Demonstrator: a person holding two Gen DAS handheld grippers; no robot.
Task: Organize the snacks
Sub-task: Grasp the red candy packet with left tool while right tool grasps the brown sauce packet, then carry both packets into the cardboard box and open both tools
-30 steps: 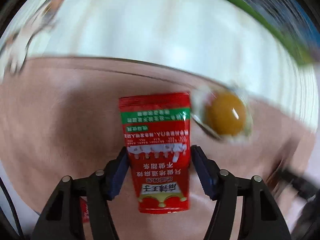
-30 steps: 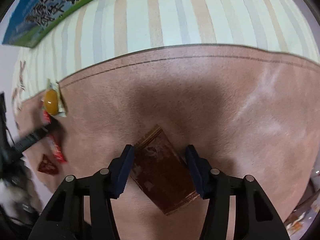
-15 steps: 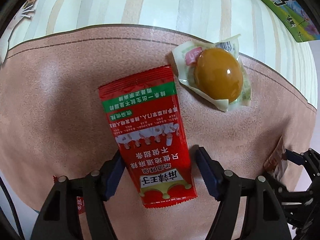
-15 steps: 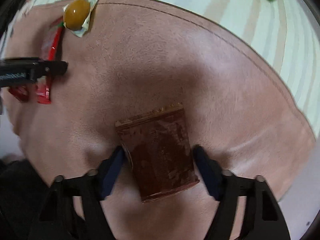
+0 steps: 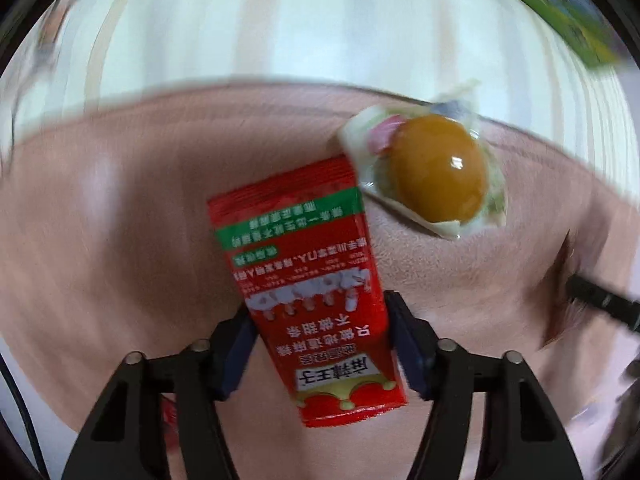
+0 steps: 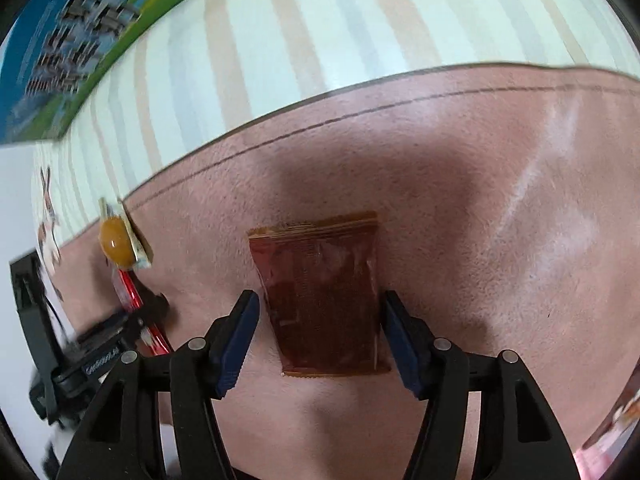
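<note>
A red snack packet [image 5: 308,280] with a green band lies on the pink-brown mat [image 5: 100,260]. My left gripper [image 5: 322,344] is open, its blue pads on either side of the packet's lower half. A wrapped braised egg [image 5: 436,172] lies just beyond the packet's upper right corner. In the right wrist view a dark brown packet [image 6: 320,292] lies flat on the mat [image 6: 500,200]. My right gripper [image 6: 320,340] is open and straddles its lower half. The egg [image 6: 116,242] and red packet [image 6: 132,300] show far left there, beside the left gripper [image 6: 100,356].
A striped cloth [image 6: 320,40] covers the table beyond the mat. A blue and green milk carton [image 6: 68,48] lies at the back left. Another snack pack [image 6: 616,420] peeks in at the right wrist view's lower right edge. A red wrapper [image 5: 170,420] lies under the left gripper.
Both views have swung. The left gripper shifted so the egg sits further right, and its pads stand nearer the red packet. The brown packet now lies squarer between the right pads.
</note>
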